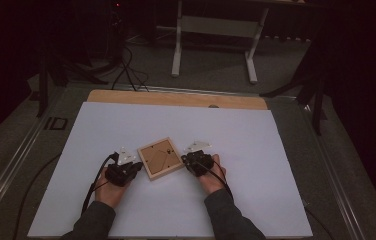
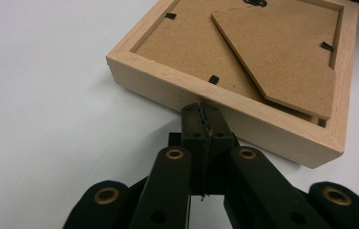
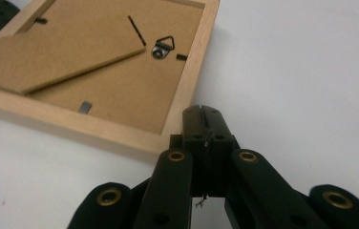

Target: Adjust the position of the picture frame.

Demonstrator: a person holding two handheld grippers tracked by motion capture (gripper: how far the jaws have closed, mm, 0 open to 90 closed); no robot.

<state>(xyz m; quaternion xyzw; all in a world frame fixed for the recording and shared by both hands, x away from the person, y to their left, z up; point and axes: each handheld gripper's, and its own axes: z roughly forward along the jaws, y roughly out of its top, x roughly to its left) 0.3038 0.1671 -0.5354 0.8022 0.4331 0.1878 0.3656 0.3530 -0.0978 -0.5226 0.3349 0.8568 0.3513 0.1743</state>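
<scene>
The white worktop [image 1: 256,150] carries one thing that matters to me: a wooden picture frame [image 1: 160,158] lying face down near its middle, turned so its corners point roughly to twelve, three, six and nine o'clock. I sit at six o'clock, with my left gripper [image 1: 135,167] at the frame's eight o'clock edge and my right gripper [image 1: 186,159] at its four o'clock edge.

My worry is that the frame is light and sits on a smooth sheet. If one hand pushes harder than the other, I judge it will spin or skate away instead of staying put between us. If my tips ride up over the wooden rim, they could scrape the brown backing board [image 2: 187,43] or catch the hinged stand [image 2: 287,52], which lies loose on it and could flip up. The little metal hanger [image 3: 162,47] and the small turn clips [image 2: 213,79] are easy to bend if I jab at them.

Now the fingers. On the left gripper view, my fingers [image 2: 193,121] are clenched tight together with nothing between them, their tips touching or just beside the frame's outer side wall; I cannot tell which. On the right gripper view, my fingers [image 3: 218,125] are likewise pressed together and empty, tips at the frame's rim, apparently just touching it.
</scene>
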